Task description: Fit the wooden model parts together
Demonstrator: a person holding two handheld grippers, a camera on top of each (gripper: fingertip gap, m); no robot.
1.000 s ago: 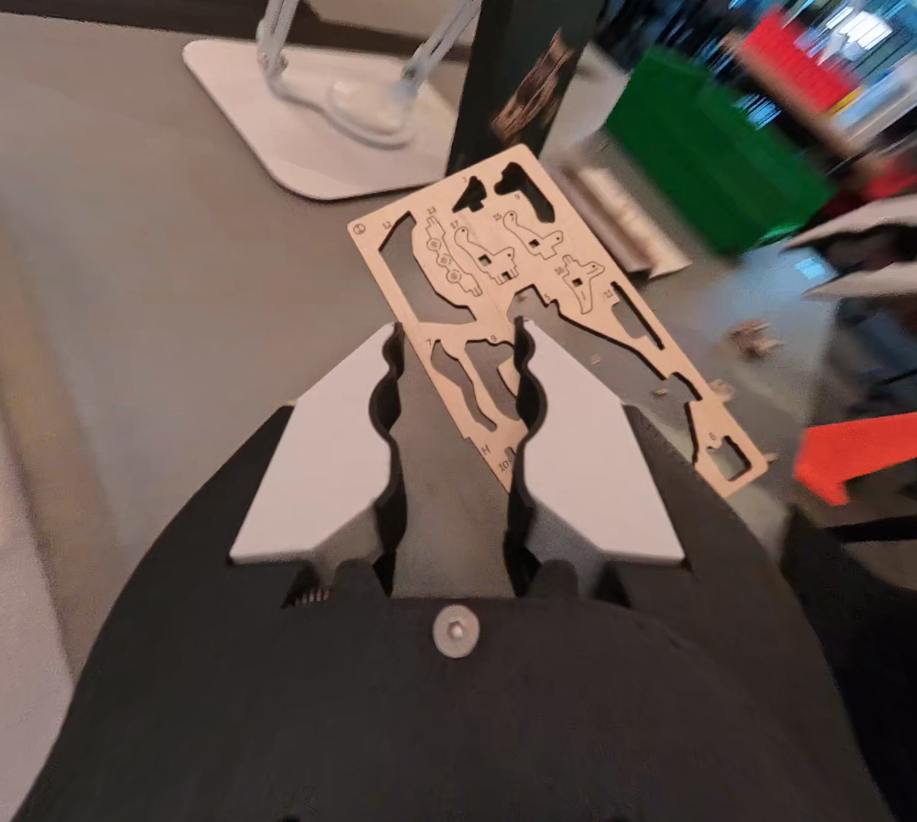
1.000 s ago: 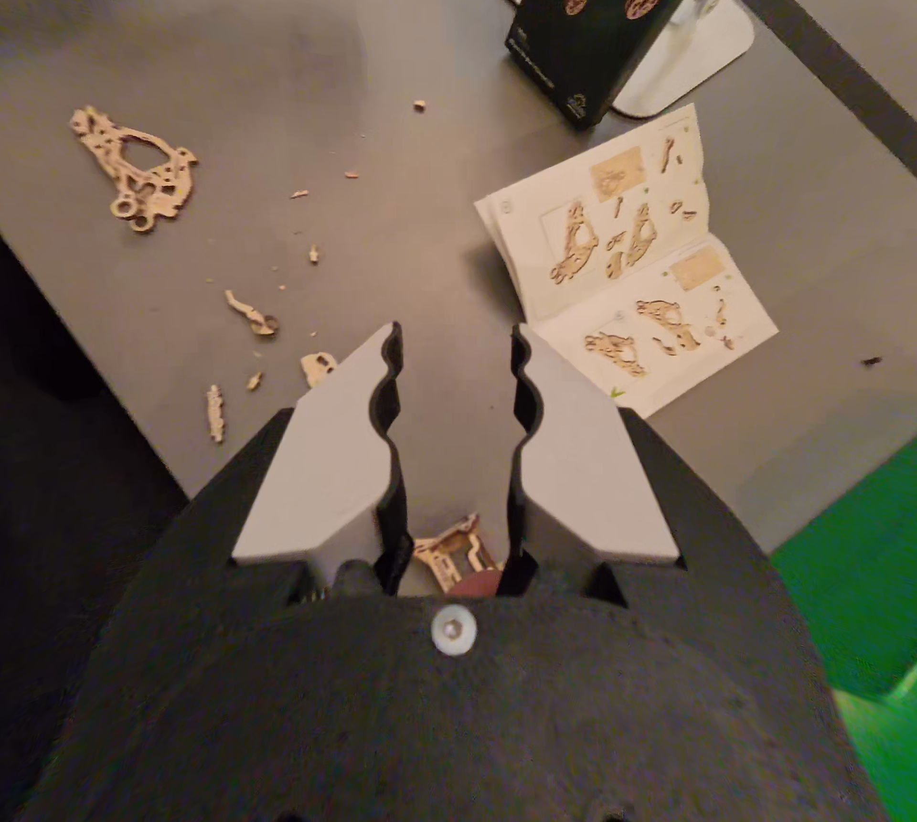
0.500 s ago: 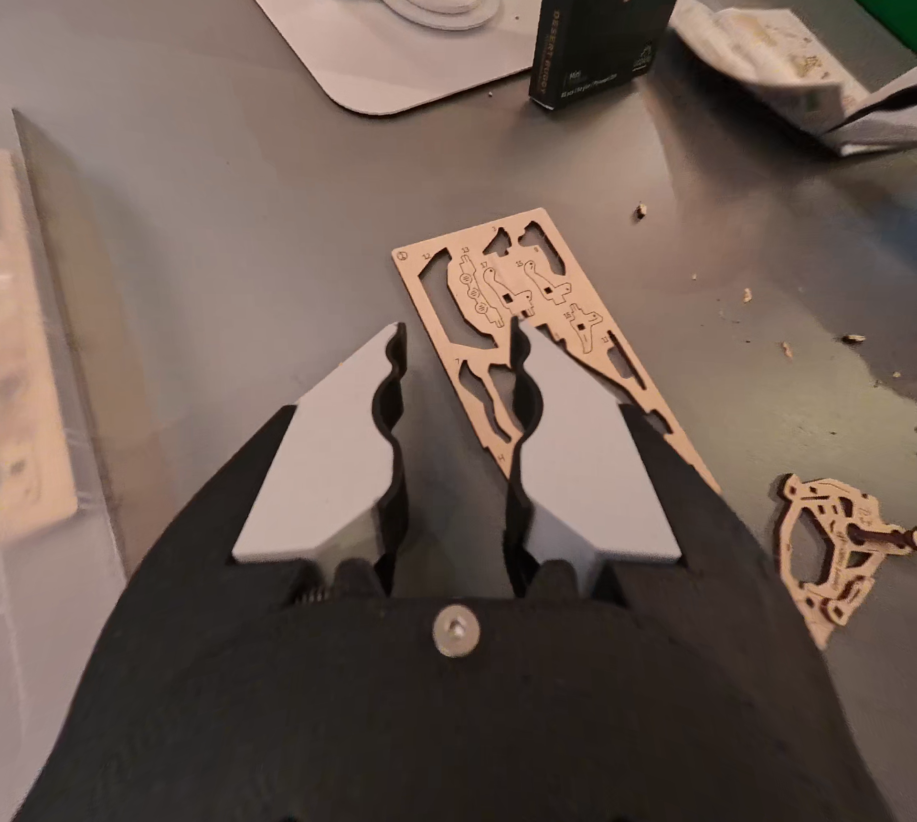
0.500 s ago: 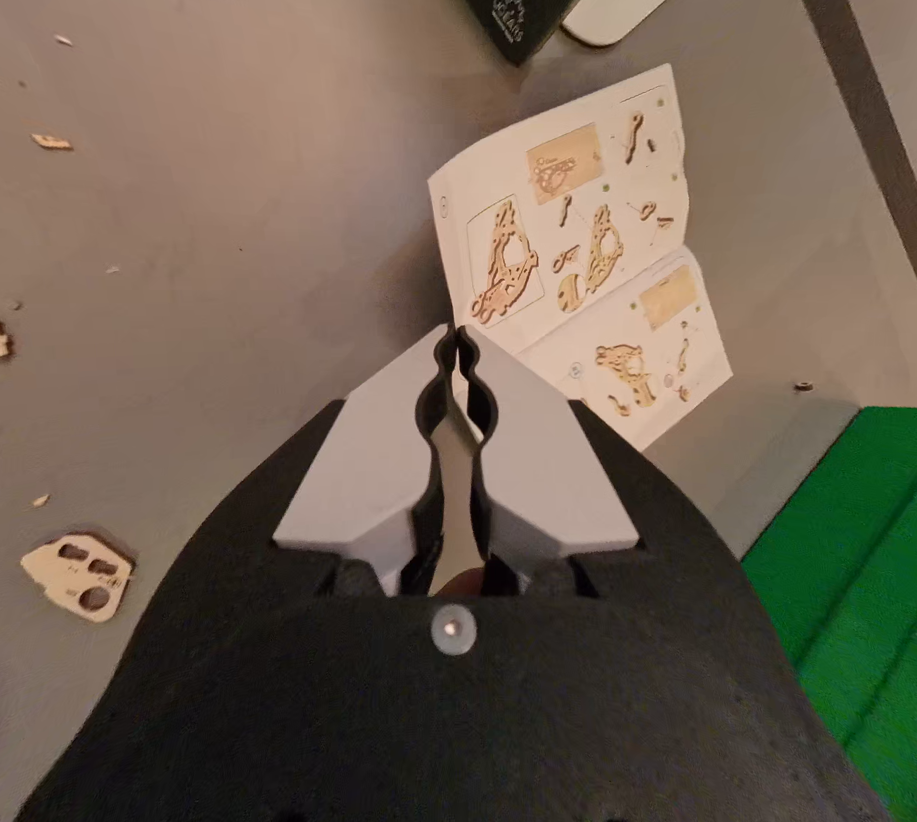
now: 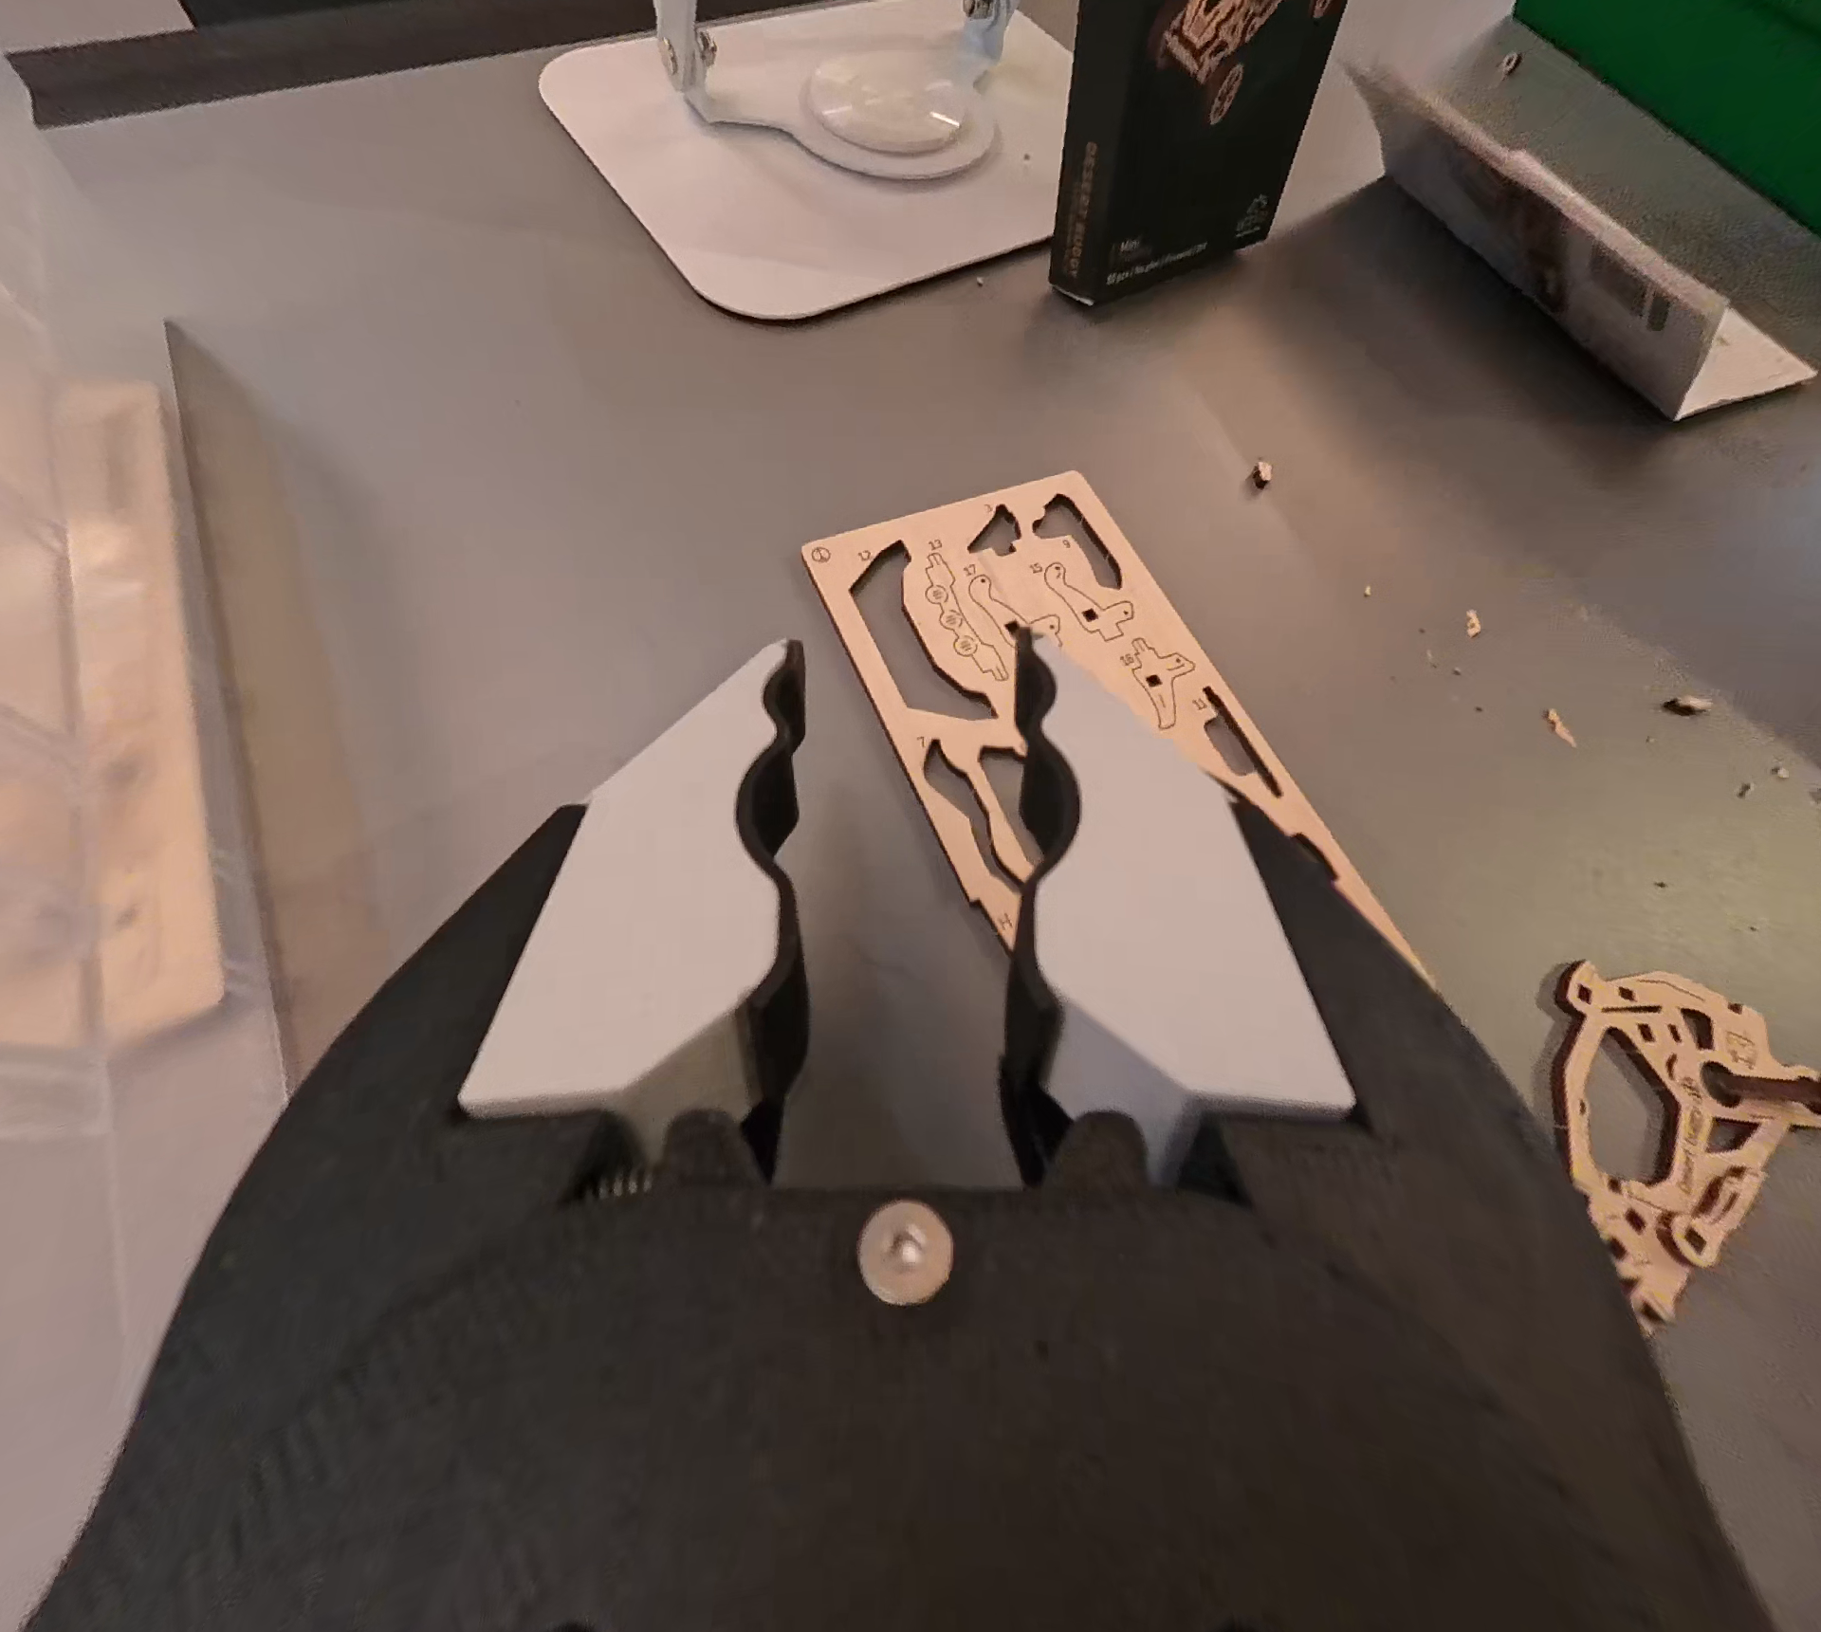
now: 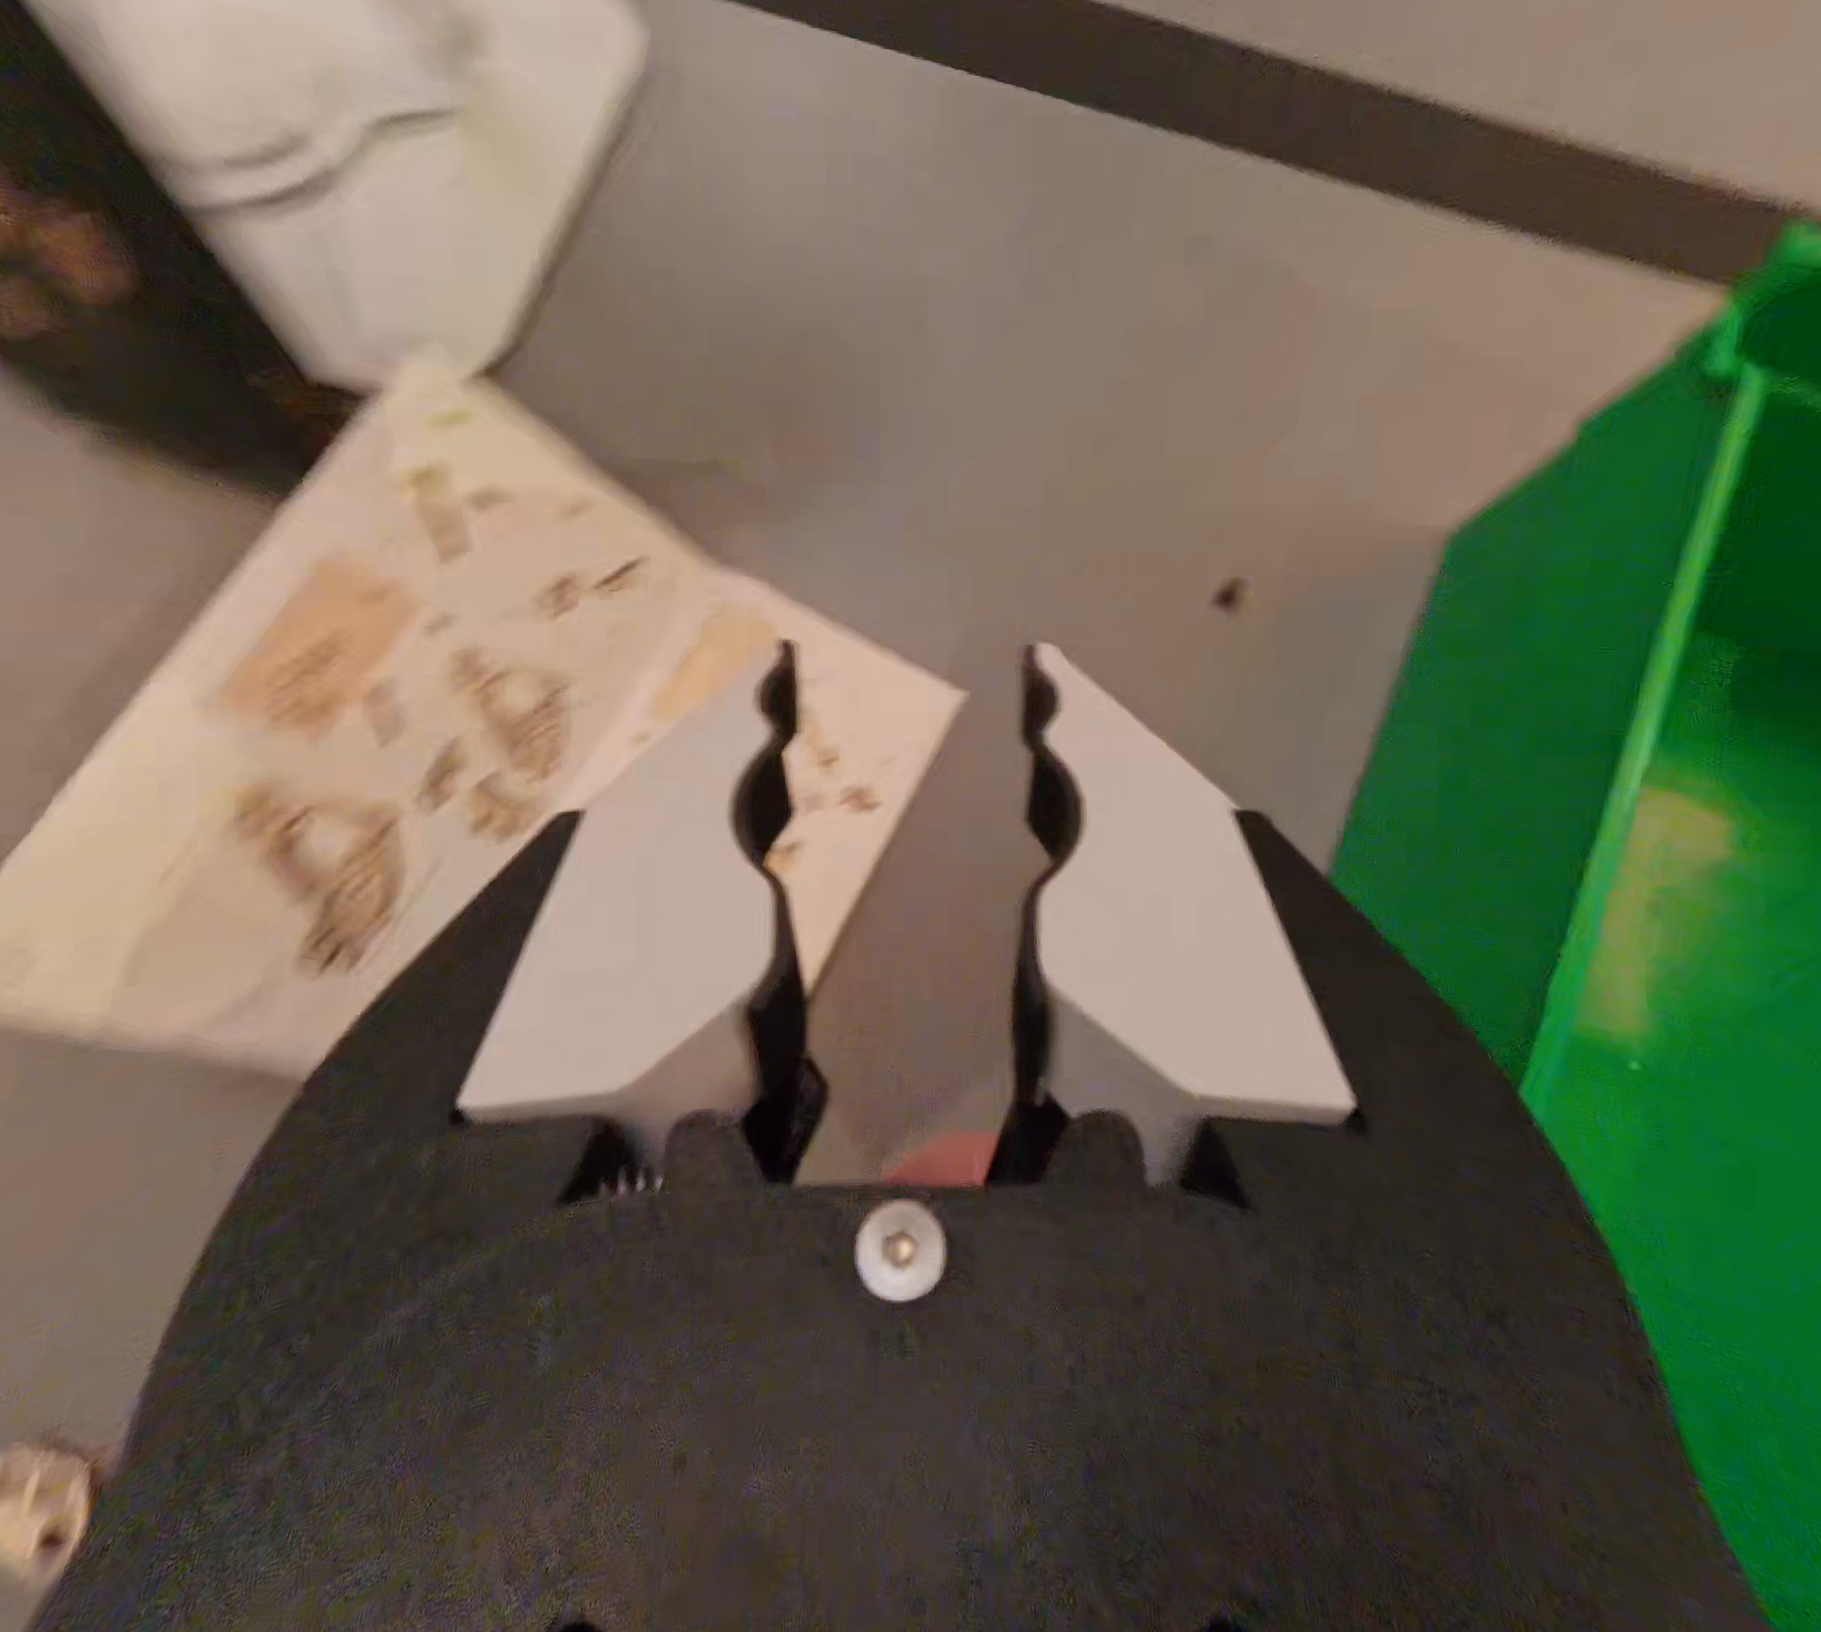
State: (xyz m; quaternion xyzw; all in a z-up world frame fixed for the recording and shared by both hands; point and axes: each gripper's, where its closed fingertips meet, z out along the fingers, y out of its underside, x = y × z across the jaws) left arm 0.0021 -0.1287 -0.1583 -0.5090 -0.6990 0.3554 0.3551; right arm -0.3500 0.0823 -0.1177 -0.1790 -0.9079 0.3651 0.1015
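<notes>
My left gripper (image 5: 907,639) is open and empty above the grey table (image 5: 493,452). A flat wooden parts sheet (image 5: 1084,599) with several cut-outs lies on the table, partly under my right fingertip (image 5: 1084,747), and nothing presses on it. A partly built wooden frame piece (image 5: 1665,1122) lies at the right edge of that view. My right gripper (image 6: 909,649) is open and empty, over the corner of the open instruction booklet (image 6: 394,698). The right wrist view is blurred.
A dark model box (image 5: 1212,48) stands upright behind the sheet, next to a white lamp base (image 5: 788,205). A green bin (image 6: 1626,698) stands right of my right gripper. A clear bag (image 5: 99,698) lies at the left. Wood crumbs (image 5: 1557,728) dot the table. Some 40 cm of space lies between my two pairs of fingers.
My right gripper came together on air half a second ago and has opened again, swinging right from the loose parts towards the green bin. My left gripper stayed open and has settled over the sheet.
</notes>
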